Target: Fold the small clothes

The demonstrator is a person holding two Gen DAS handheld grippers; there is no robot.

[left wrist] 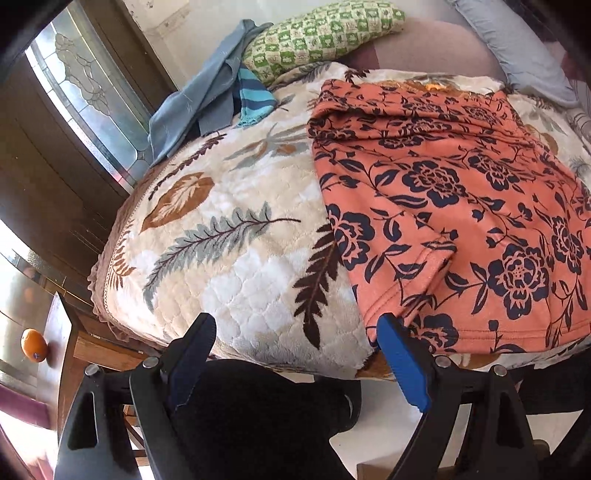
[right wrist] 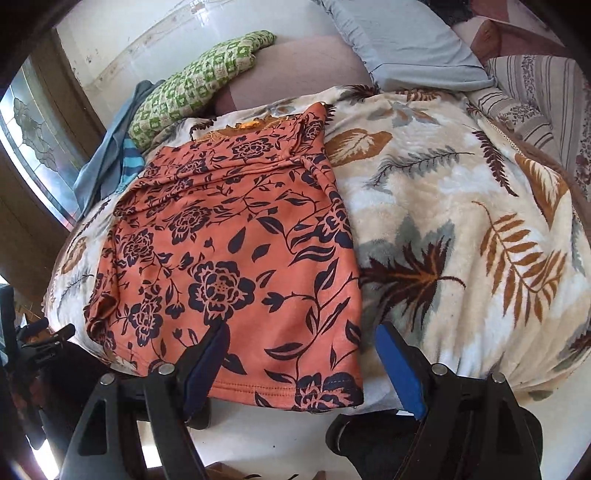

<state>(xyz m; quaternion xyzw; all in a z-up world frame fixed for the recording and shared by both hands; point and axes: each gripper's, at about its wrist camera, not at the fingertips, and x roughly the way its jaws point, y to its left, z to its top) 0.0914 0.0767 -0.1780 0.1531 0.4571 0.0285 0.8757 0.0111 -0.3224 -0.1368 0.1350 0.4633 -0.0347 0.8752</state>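
Left wrist view: the orange floral garment (left wrist: 454,221), partly folded with a sleeve tucked across it, fills the right half of the frame on a plush, quilted leaf-print blanket (left wrist: 229,236). The left gripper (left wrist: 295,332) at bottom centre stands wide open and holds nothing. A green checked pillow (left wrist: 321,35) lies at upper centre; a patterned glass door (left wrist: 85,92) stands at left.

Right wrist view: the same garment (right wrist: 229,251) lies centre-left. The right gripper (right wrist: 301,343) stands wide open over its hem, empty.
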